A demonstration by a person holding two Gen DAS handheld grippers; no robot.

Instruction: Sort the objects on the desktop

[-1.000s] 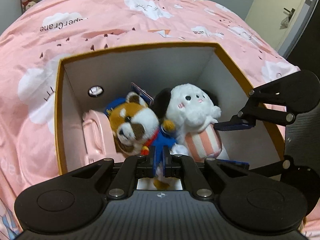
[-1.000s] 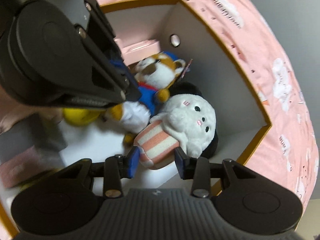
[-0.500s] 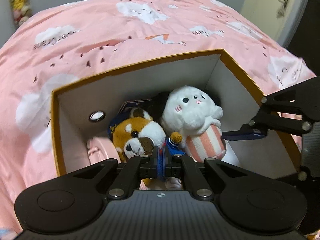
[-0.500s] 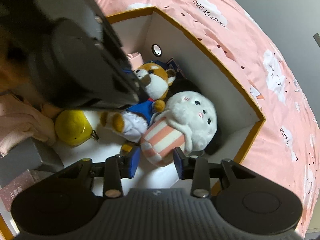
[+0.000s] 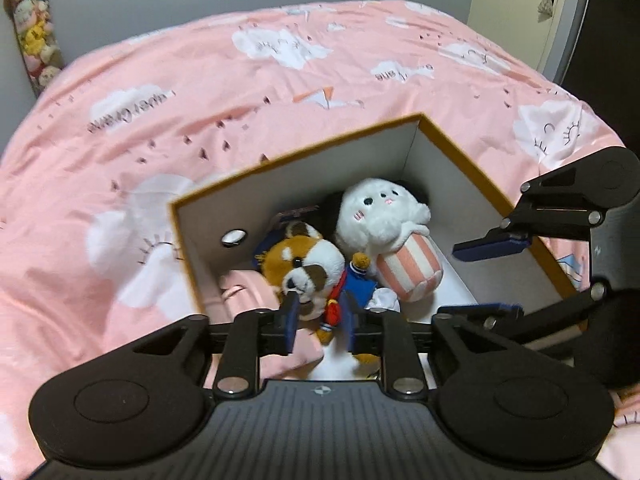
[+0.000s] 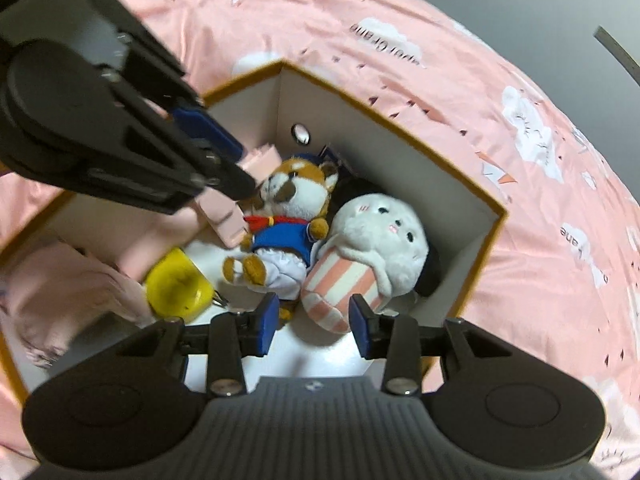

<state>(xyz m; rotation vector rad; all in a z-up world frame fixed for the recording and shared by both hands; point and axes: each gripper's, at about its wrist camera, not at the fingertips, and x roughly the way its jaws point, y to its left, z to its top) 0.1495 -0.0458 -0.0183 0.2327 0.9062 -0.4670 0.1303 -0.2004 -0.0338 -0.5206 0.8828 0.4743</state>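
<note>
While both plushies [image 6: 286, 216] fill the box [image 6: 486, 222], pink bedding [image 5: 200, 92] surrounds it.

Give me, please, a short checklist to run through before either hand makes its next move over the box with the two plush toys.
1. Left tongs let go of the fox plush: ok, they are opening, pads apart, the plush lying in the box below.
2. Right tongs free of the white plush: ok, open, pads not pressing it.
3. Both plush toys inside the box: ok, side by side, touching.
4. The two tools clear of each other: cannot tell, they are close together over the box.
5. Free floor beside the yellow object: ok, some bare white floor shows near it.
</note>
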